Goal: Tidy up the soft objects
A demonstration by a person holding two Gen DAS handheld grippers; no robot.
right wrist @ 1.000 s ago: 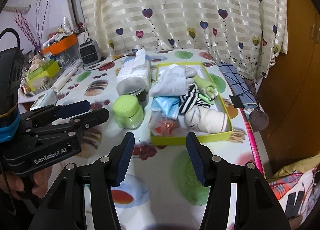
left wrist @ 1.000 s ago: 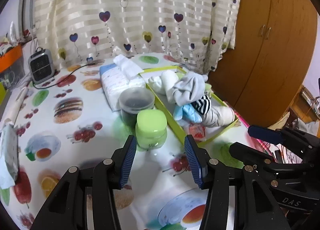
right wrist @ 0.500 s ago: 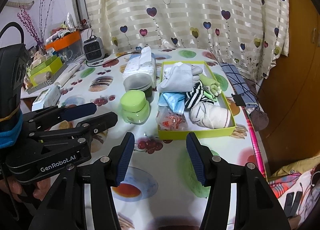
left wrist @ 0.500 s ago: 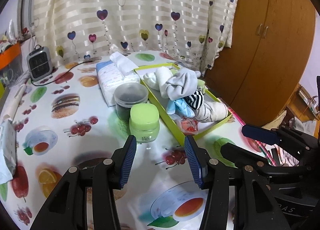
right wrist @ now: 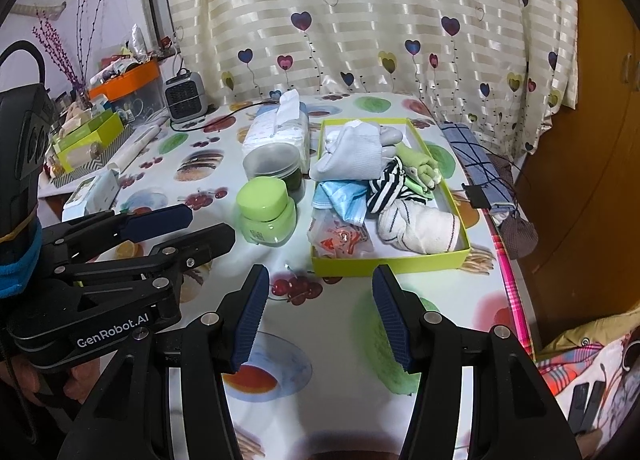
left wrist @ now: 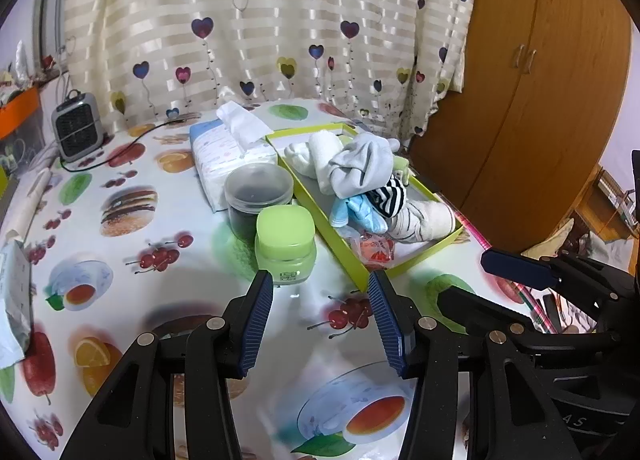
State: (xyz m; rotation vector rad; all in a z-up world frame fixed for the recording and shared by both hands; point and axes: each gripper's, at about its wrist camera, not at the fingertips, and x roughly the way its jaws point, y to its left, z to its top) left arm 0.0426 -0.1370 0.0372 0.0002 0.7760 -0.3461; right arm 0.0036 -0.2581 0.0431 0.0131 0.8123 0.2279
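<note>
Compared w/ 1 s ago, both views show a little more bench in front. We judge both grippers drew back slightly, then held steady for the last half sec. The soft things did not move.

Left gripper [left wrist: 320, 300]: jaws spread, nothing between them. The green-lidded jar [left wrist: 286, 244] is just ahead at 12 o'clock. Right gripper [right wrist: 318, 300]: jaws also spread and empty, w/ the green tray [right wrist: 390, 262] at approx. 1 o'clock.

The soft things lie heaped in the tray: grey sock [right wrist: 352, 156] on top, blue cloth [right wrist: 340, 200], striped sock [right wrist: 386, 184] and white sock [right wrist: 420, 226] toward the near end. A checked cloth [right wrist: 476, 164] lies outside the tray, at its 3 o'clock on the bench edge.

This fits a loose pile waiting to be sorted, or things already gathered in the tray. We cannot tell which.
</note>
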